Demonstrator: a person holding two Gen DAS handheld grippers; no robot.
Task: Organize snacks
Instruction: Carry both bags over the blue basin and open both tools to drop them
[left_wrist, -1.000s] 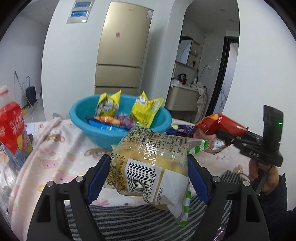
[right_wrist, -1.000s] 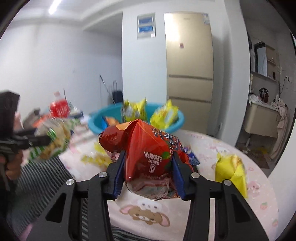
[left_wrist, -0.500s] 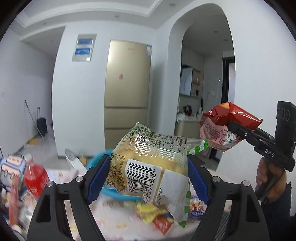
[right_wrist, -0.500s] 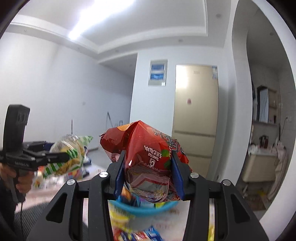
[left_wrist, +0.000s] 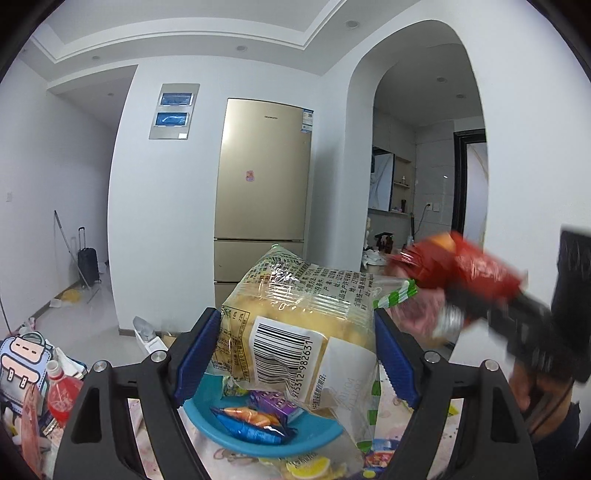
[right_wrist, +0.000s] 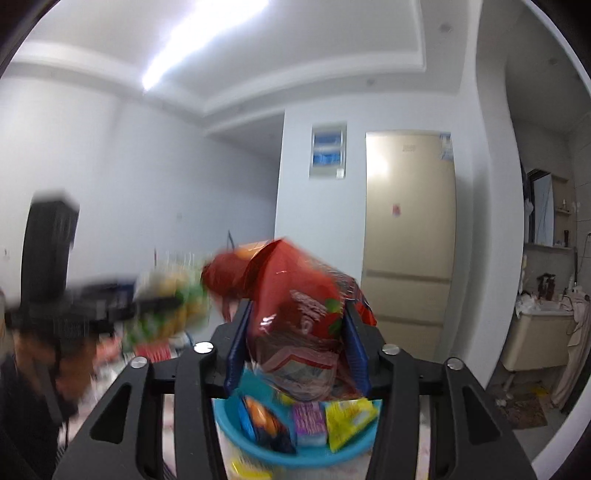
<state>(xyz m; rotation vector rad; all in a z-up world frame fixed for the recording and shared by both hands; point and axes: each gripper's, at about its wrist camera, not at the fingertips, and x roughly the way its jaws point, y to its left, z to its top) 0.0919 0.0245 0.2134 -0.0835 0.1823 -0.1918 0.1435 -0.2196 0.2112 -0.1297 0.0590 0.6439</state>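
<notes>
The step in hand looked like the drop into the blue basin (left_wrist: 207, 421): both snacks were held in the air above it, the bread packet (left_wrist: 295, 325) clamped between the blue pads of the left tool (left_wrist: 295, 354), and the red snack bag (right_wrist: 295, 314) between the pads of the right tool (right_wrist: 295, 354), whose jaws were opening around it. The next move, by this reading, called for the left tool to let go too, over the basin and not the counter beside it. Both tools pointed roughly level and side by side, the right one blurred in the left view.
</notes>
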